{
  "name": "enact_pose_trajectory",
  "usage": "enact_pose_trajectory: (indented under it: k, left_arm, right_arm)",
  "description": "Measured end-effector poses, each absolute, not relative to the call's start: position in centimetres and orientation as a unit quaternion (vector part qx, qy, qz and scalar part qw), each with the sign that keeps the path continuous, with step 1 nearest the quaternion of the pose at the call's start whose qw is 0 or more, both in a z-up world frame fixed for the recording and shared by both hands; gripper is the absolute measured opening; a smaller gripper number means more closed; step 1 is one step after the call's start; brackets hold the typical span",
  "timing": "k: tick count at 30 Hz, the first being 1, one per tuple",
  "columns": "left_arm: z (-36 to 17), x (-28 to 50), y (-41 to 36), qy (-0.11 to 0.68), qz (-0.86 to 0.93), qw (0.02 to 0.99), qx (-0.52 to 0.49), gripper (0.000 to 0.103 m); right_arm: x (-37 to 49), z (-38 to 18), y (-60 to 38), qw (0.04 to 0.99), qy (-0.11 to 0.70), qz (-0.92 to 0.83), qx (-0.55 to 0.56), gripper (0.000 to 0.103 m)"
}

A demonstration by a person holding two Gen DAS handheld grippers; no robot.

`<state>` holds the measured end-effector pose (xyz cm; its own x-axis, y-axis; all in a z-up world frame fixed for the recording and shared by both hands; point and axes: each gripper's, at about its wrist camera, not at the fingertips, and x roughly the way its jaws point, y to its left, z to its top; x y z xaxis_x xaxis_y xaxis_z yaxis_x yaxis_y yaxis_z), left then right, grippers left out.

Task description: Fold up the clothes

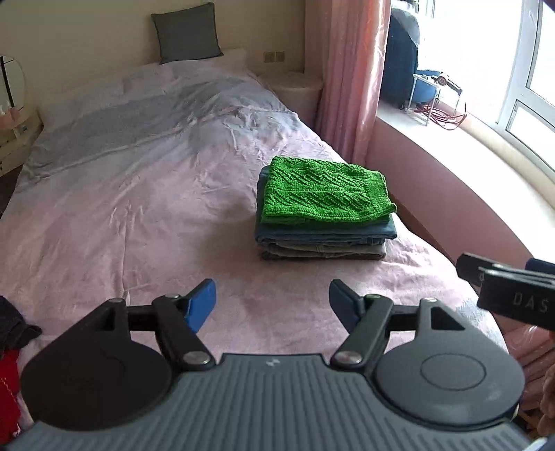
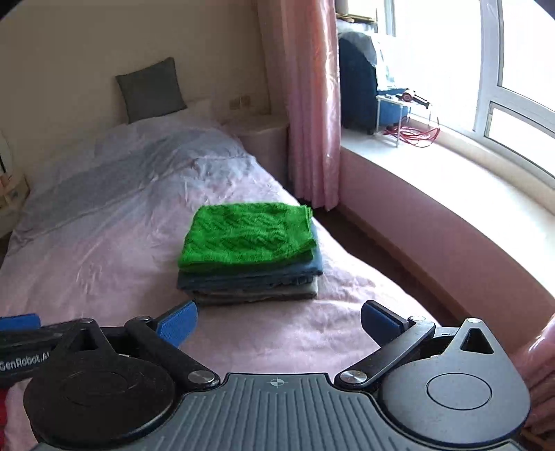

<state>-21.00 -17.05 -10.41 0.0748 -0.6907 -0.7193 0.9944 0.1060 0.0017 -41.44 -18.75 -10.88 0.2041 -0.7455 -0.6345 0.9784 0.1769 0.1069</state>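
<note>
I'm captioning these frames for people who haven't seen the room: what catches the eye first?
The bright green knitted sweater stands out first, folded on top of a neat stack with blue jeans and a greyish garment under it, on the pink bedspread toward the window side. Next come the two open claws in the foreground, left claw and right claw, both empty. A grey pillow leans against the wall at the head of the bed.

Left tool (image 1: 272, 301): blue-padded fingers (image 1: 201, 305) spread wide apart, nothing held between them. Right tool (image 2: 279, 321): fingers (image 2: 177, 326) likewise spread, gripping nothing. The two tools are held level and side by side, each visible at the edge of the other's view.
</note>
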Motion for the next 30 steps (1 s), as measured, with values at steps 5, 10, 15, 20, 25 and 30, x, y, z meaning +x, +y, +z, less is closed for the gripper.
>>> enact_pose_trajectory:
  k: [5,10,15,20,25,30]
  left_arm:
    - [-10.4,-20.7,-14.4,0.3,-0.615,0.679,0.267,0.069]
    - [-11.1,-20.9,-12.7,0.305,-0.613,0.675,0.274,0.069]
    - [-11.4,-21.2,-11.8,0.307,-0.613,0.672,0.28,0.069]
    - [-11.9,-21.6,-12.3,0.309,-0.605,0.679,0.277,0.069]
    - [-12.6,-22.4,-13.8,0.315,-0.596,0.683,0.281,0.069]
    - [-13.9,-23.3,-16.1,0.32,-0.588,0.684,0.288,0.069]
  right_arm:
    - [-41.0,-11.1,-15.4,0.725,0.245,-0.588,0.264,0.103]
    - [-40.9,-11.9,-13.7,0.715,0.26,-0.586,0.278,0.103]
    - [-41.2,-12.5,-13.4,0.707,0.272,-0.581,0.296,0.103]
    - [-41.3,-12.8,-14.5,0.711,0.277,-0.574,0.298,0.103]
    - [-41.6,-14.1,-16.4,0.712,0.292,-0.56,0.308,0.103]
    - [-42.1,-15.5,-19.2,0.711,0.299,-0.55,0.322,0.103]
